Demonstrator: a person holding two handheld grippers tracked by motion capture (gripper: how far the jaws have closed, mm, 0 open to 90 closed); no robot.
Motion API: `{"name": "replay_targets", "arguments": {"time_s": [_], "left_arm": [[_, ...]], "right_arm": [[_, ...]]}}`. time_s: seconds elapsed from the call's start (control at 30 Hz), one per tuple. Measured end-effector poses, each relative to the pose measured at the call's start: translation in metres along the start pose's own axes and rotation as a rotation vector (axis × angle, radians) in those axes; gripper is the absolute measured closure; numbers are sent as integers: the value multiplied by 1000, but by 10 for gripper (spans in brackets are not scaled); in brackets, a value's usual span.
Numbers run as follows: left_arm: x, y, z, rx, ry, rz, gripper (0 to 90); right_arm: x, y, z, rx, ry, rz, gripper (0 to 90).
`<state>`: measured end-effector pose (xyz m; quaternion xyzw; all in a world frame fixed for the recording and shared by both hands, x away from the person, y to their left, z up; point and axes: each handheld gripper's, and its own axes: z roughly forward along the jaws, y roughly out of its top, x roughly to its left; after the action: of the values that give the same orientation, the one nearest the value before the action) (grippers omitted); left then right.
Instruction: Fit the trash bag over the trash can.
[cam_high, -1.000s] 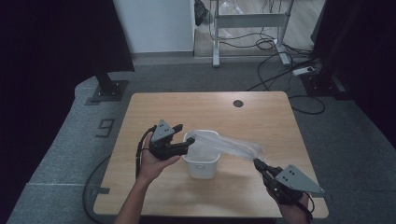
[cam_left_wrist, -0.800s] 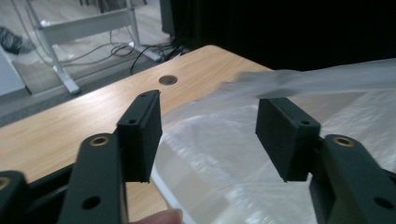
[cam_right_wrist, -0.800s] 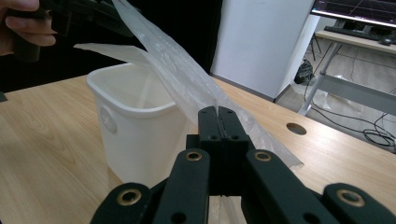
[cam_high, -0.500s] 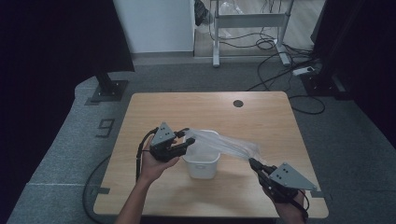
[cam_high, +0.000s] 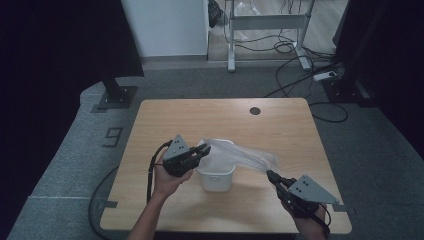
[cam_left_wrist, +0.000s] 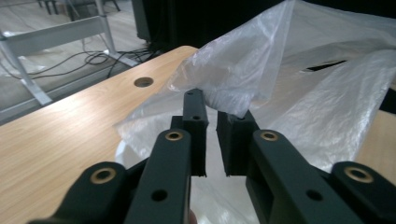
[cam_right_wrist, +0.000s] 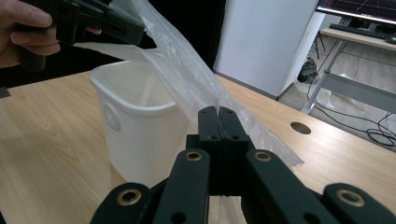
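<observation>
Lining the white bin (cam_high: 216, 172) near the tabletop's front edge: plastic bag (cam_high: 245, 156) stretched over it. Your left gripper (cam_high: 202, 150) has just been closing on one bag edge; right gripper (cam_high: 271, 175) pinches the other. Next, spread the mouth over the rim.

High view looks forward and down from above the table's (cam_high: 165, 120) near edge; 2 gripper views sit low and close along their jaws; all 3 share the bag (cam_high: 245, 156) (cam_left_wrist: 289, 84) (cam_right_wrist: 187, 79).
</observation>
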<state>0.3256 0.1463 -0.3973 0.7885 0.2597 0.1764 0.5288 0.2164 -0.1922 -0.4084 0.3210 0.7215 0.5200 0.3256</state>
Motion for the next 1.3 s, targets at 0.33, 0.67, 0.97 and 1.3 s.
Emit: {"name": "replay_targets", "arguments": {"time_s": [0.33, 0.67, 0.97, 1.3], "left_arm": [[-5, -3, 1, 23, -6, 13, 900], [-9, -12, 2, 63, -45, 14, 900], [-7, -13, 12, 98, -61, 5, 900], [-8, -9, 11, 57, -35, -16, 658]], "right_arm": [[-1, 1, 0, -6, -4, 2, 890], [-5, 7, 6, -12, -13, 8, 889], [-8, 9, 12, -16, -31, 30, 889], [-10, 13, 10, -34, -63, 14, 889]]}}
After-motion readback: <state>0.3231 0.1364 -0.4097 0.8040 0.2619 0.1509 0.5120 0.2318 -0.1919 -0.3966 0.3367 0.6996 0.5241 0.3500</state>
